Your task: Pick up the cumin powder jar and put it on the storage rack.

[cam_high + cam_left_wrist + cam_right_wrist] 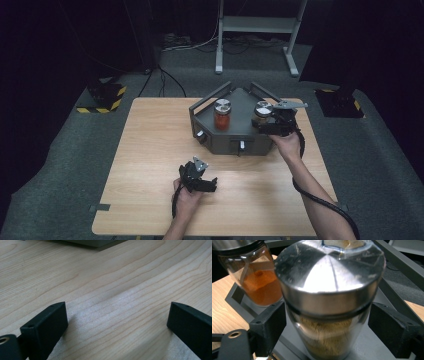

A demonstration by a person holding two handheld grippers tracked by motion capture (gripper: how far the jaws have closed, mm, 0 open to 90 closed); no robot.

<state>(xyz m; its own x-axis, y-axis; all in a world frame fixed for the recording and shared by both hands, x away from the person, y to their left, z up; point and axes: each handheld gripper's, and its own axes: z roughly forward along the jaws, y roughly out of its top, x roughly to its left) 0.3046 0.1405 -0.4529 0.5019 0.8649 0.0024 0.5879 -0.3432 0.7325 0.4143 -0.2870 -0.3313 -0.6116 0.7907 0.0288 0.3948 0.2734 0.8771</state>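
Reaching over the grey tray (209, 131), the right gripper (327, 327) put its spread fingers (268, 326) around the brown spice jar (329, 297), ready to grab it. The left gripper (117, 322) rested released on the table (105, 285).

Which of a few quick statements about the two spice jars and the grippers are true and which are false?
1. The right gripper has its jaws either side of the brown spice jar. True.
2. The left gripper holds the orange spice jar. False: its jaws stand open over bare table.
3. Both jars stand on the grey rack. True.
4. The brown spice jar has lost its metal lid. False: the lid is on.
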